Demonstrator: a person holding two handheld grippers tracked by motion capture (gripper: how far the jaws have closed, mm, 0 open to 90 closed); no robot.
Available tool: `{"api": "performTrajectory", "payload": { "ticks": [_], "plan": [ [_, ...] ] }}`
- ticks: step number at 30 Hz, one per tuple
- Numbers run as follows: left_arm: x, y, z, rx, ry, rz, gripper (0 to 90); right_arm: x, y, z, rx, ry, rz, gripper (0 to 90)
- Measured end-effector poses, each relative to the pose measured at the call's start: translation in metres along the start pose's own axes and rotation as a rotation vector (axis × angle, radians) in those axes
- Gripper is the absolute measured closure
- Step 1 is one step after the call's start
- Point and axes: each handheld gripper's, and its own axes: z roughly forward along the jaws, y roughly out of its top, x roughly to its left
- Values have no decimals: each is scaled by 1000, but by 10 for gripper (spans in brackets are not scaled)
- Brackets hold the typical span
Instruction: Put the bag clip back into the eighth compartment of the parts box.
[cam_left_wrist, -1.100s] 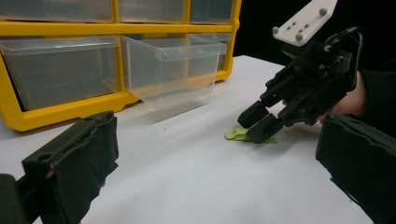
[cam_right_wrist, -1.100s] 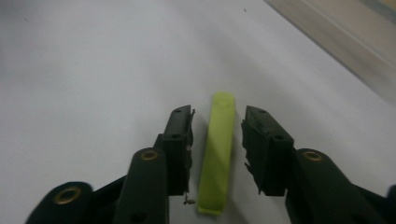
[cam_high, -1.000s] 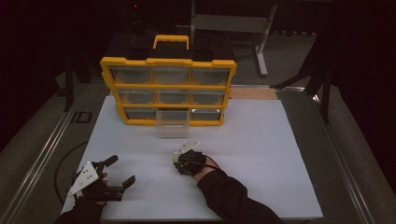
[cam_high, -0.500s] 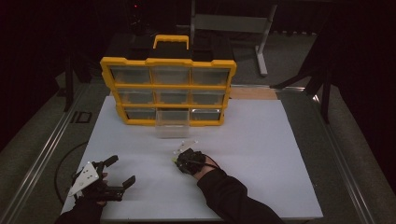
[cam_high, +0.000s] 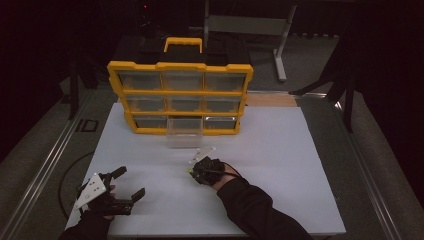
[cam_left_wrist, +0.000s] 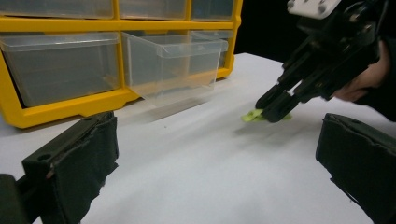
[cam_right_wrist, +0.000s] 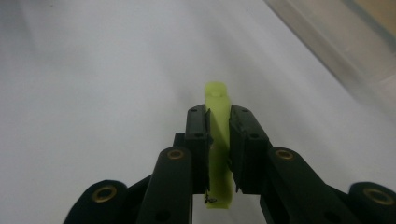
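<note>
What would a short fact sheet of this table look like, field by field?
Surface: white table
Storage: yellow organizer with clear drawers, standing at the far side
Pulled-out drawer: clear drawer, bottom row middle, looks empty
Right gripper: jaws shut on a small yellow-green strip, low over the table
Left gripper: jaws wide open, holding nothing, near the table's front left corner
People: two hands and dark sleeves, one gripper each

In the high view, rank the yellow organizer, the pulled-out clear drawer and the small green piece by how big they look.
1. yellow organizer, by far the largest.
2. clear drawer, pulled out of the bottom row's middle slot.
3. green piece, a speck at the right gripper; the jaws hide most of it, so its full size is unsure.
</note>
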Motion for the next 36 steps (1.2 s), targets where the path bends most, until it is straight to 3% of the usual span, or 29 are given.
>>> {"api": "performTrajectory", "payload": {
  "ticks": [7,21,36],
  "plan": [
    [0,0,0,0,-3,-1,0,-4,6,-20,-19,18,-12,786],
    [0,0,0,1,1,1,0,-15,22,-57,-39,10,-39,786],
    [-1,0,0,0,-3,2,0,-28,45,-85,-70,-28,-70,786]
  ]
}}
